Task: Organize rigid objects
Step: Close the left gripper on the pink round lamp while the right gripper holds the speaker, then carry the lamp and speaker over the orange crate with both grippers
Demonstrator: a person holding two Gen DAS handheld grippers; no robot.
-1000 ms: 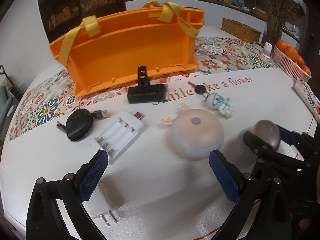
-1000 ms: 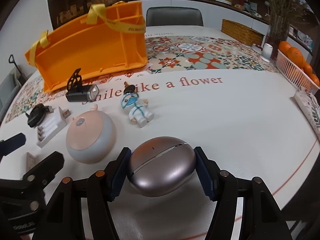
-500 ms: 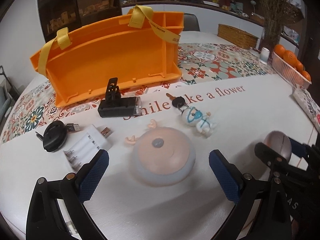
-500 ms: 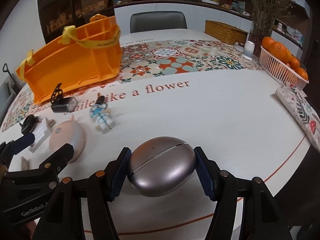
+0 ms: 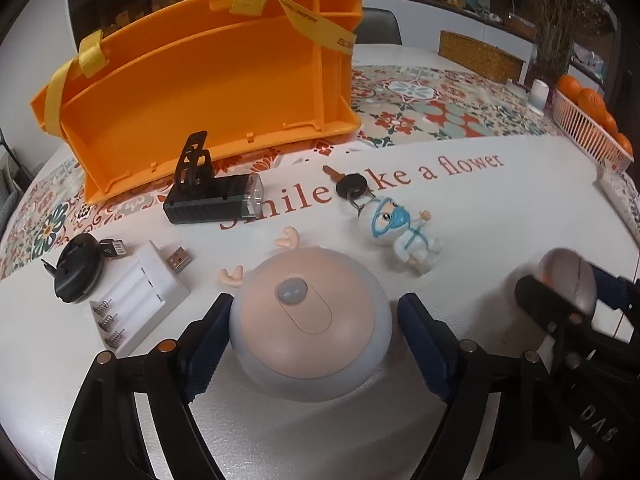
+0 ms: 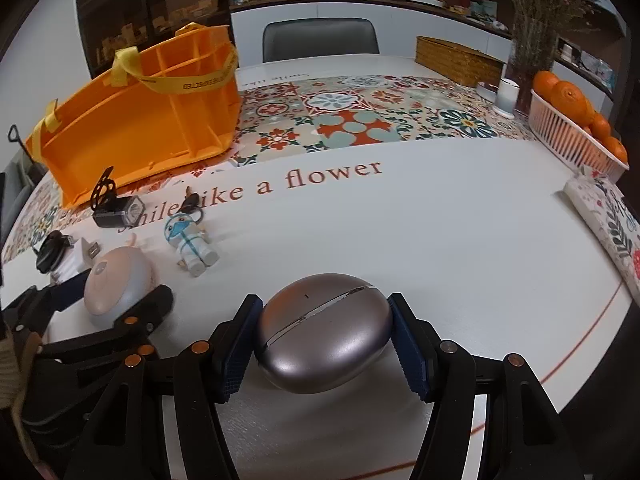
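The round peach-coloured night light (image 5: 310, 320) lies flat on the white table (image 5: 500, 216), its sensor face turned up and its small antlers toward the orange tote organizer (image 5: 208, 80); being a dome it has no real long axis. The left gripper (image 5: 310, 344) has just been closing around it, the left pad touching its side and the right pad just beside it, so I judge the grasping step is nearly finished. The right gripper (image 6: 324, 344) is clamped on the silver oval case (image 6: 324, 336), long axis across the jaws; next both must lift and travel to the tote.
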